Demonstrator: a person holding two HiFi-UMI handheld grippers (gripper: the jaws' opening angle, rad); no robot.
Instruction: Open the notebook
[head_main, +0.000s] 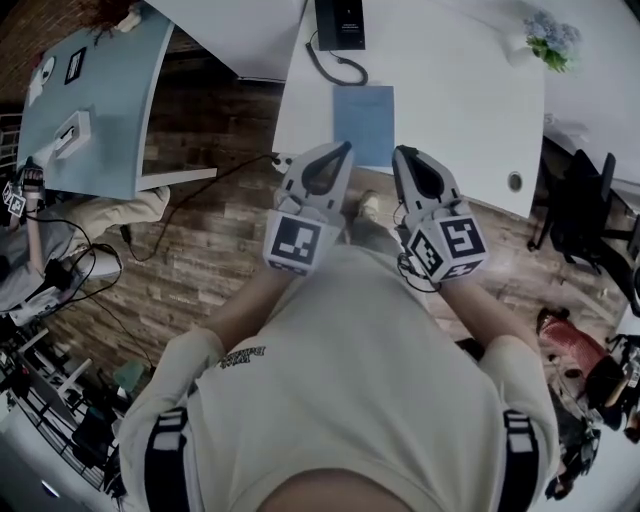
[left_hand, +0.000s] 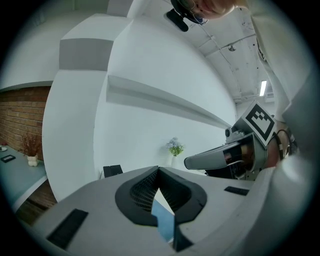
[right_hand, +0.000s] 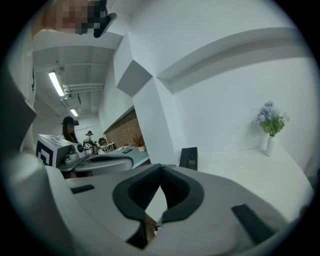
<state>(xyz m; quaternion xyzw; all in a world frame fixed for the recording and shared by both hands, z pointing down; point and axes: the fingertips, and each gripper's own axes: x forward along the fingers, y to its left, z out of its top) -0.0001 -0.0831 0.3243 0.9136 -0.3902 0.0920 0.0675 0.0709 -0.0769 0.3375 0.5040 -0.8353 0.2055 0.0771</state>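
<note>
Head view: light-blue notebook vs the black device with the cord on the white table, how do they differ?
The light-blue rectangular notebook lies closed near the white table's front edge; the black boxy device sits farther back. The notebook looks larger. The device trails a dark curled cord; the notebook has none. Both are rectangular and rest on that table.
</note>
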